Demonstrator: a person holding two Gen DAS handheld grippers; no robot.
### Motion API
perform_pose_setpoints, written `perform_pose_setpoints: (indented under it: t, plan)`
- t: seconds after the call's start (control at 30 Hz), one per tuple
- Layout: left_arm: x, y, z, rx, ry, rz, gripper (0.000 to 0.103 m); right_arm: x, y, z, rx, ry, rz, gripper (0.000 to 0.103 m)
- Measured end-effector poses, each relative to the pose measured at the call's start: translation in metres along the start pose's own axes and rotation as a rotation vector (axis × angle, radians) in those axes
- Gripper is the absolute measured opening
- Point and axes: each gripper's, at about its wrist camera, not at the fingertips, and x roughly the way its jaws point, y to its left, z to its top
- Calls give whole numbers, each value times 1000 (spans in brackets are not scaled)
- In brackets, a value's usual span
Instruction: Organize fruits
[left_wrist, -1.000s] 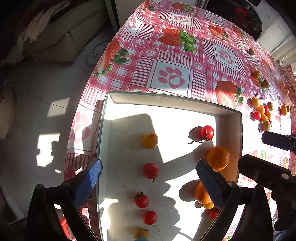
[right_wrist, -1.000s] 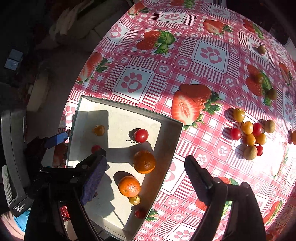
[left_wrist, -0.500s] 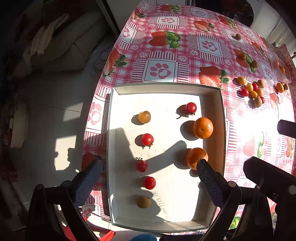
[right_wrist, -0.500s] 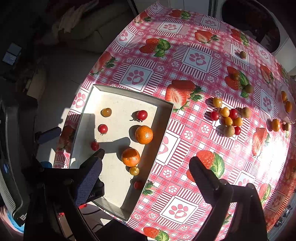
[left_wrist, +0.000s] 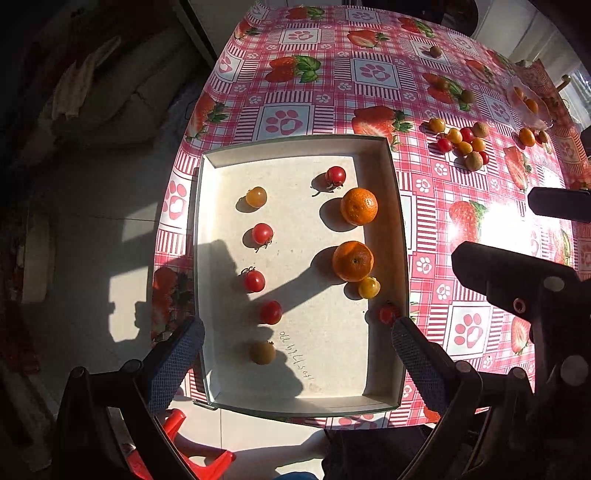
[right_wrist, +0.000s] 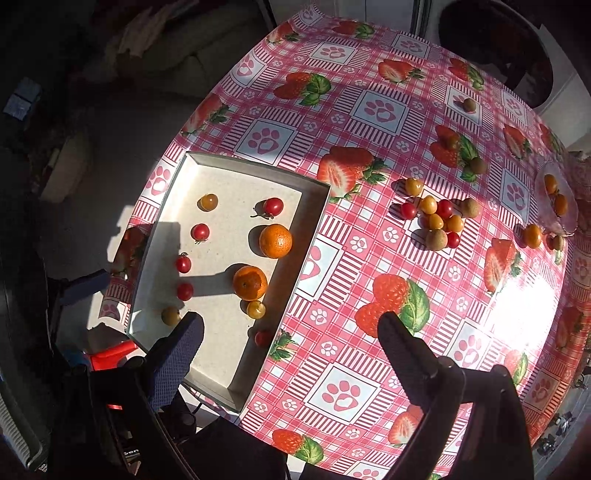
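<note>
Fruits lie in two groups on a table covered by a red checked cloth (right_wrist: 347, 266) printed with strawberries and paw marks. A shallow white tray (left_wrist: 400, 236) at the near edge of the table holds the first group. Along its left side runs a column: a yellow tomato (left_wrist: 256, 196) at the far end, then three red tomatoes (left_wrist: 262, 233), with a dull yellow-brown fruit (left_wrist: 262, 352) nearest the camera. Along its right side sit a stemmed red tomato (left_wrist: 335, 174), two oranges (left_wrist: 359, 206), a small yellow tomato (left_wrist: 369, 287) touching the nearer orange, and a red tomato (left_wrist: 388, 313) against the right wall. The second group, a loose cluster (right_wrist: 437, 219) of red and yellow tomatoes and brownish fruits, lies on the cloth well apart from the tray, to its right. Left gripper (left_wrist: 295, 341) hangs above the tray's near end, jaws spread wide and holding nothing. Right gripper (right_wrist: 290, 338) hangs above the tray's near right corner and the adjoining cloth, jaws likewise spread and vacant.
</note>
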Motion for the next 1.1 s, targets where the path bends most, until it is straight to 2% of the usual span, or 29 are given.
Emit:
perform_pose_setpoints:
  t: [1.1]
  plan:
    - [-7, -7, -5, 31, 3, -15, 102, 5, 8, -3, -79, 31, -24, 96]
